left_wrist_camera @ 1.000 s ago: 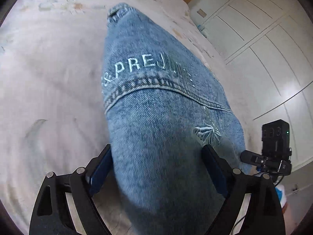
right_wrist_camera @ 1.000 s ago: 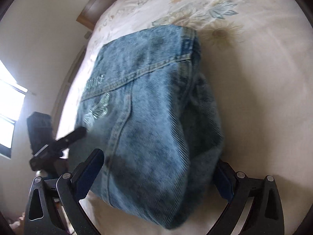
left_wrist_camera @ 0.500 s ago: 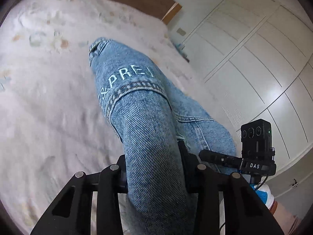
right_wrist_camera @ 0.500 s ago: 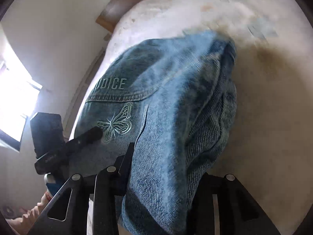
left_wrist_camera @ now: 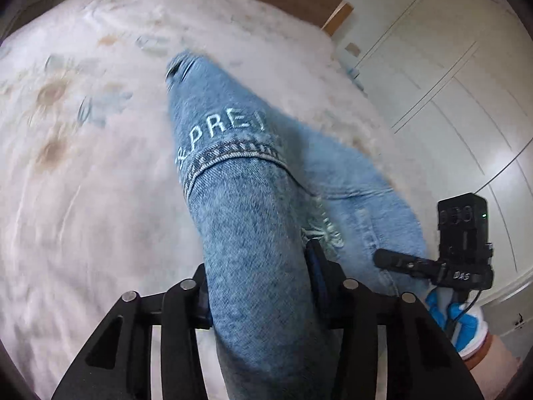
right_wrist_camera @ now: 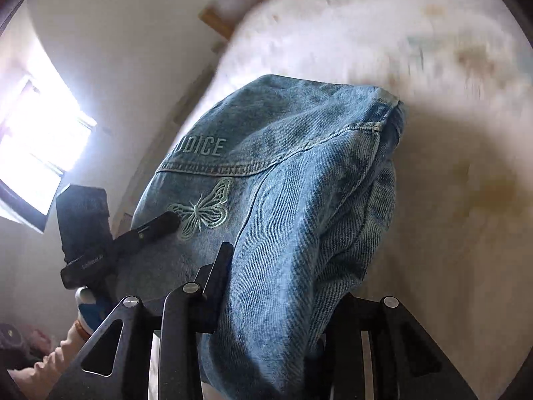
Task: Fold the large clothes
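Nearest the lens, the left gripper (left_wrist_camera: 258, 286) pinches a bunched fold of the denim jacket (left_wrist_camera: 253, 220), its jaws easing slightly apart yet both pads pressed on the cloth. The right gripper (right_wrist_camera: 279, 286) likewise clamps a thick fold of the jacket (right_wrist_camera: 283, 180), jaws loosening a little. The denim hangs between them, lifted above the floral bedspread (left_wrist_camera: 83, 153); beyond stand white wardrobe doors (left_wrist_camera: 466, 106).

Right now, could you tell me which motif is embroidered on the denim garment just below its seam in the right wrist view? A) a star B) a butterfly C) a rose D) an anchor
B: a pale butterfly is stitched on the denim garment beneath the lettering.
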A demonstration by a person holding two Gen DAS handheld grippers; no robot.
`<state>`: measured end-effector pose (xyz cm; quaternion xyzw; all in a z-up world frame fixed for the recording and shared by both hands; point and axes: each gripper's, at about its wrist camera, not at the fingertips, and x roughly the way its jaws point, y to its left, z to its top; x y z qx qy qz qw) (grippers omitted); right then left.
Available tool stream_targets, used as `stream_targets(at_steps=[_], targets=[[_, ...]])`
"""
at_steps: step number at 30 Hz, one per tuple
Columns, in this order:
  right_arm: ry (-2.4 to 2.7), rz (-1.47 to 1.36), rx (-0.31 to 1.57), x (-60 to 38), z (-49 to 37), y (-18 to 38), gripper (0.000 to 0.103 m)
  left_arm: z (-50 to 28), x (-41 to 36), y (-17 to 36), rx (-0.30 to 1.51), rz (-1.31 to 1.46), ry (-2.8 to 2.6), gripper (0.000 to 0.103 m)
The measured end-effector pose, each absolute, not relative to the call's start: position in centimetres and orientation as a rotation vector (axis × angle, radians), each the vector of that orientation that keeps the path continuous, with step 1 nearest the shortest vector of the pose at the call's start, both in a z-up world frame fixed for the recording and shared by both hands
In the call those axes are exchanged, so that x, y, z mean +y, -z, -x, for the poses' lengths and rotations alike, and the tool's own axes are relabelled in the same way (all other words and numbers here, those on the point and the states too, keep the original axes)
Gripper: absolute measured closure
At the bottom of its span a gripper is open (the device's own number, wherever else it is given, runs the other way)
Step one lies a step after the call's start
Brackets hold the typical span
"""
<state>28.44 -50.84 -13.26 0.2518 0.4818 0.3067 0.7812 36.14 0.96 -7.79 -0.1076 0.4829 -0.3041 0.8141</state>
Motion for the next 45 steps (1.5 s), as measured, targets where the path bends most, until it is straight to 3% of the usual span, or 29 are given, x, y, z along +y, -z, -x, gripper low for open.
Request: stream_targets(at_steps=[3, 6, 17, 27, 31, 34, 36, 38, 45], targets=[[-0.650, -0.563, 1.071, -52.1, -27.2, 14.4, 0.046, -34.8, 3.0, 7.5, 1.004, 0.281, 0.643, 0.054], [-0.607, -0.589, 1.089, -54.7, -26.1, 15.4, 0.038, -33.3, 4.5, 6.7, 0.991, 0.225, 0.620, 0.046], [-0.338, -0.575, 1.107, -58.5, -21.4, 14.2, 0.037, -28.7, 3.8, 3.6, 0.941, 0.131, 0.441, 0.047], [-0.197, -0.489, 1.021, -59.2, -11.8, 7.8, 0.037, -21.1, 1.2, -2.0, 0.807, 0.055, 0.301, 0.046], [-0.168, -0.419, 0.956, -58.6, -7.8, 4.6, 0.036, -17.0, 1.7, -3.4, 0.756, 0.027, 0.210, 0.027], [-0.143, -0.364, 0.907, -58.5, -3.5, 2.2, 0.034, -14.1, 2.5, -4.4, 0.722, 0.008, 0.153, 0.021], [-0.125, -0.328, 0.875, -58.0, -1.5, 0.9, 0.025, -12.5, 2.8, -5.0, 0.694, -0.002, 0.125, 0.015], [-0.113, -0.297, 0.838, -57.3, 0.6, -0.3, 0.023, -10.3, 3.2, -5.9, 0.661, -0.009, 0.109, 0.007], [-0.095, -0.203, 0.740, -55.2, 7.1, -3.8, 0.010, -4.4, 3.6, -8.1, 0.566, -0.027, 0.068, 0.001]])
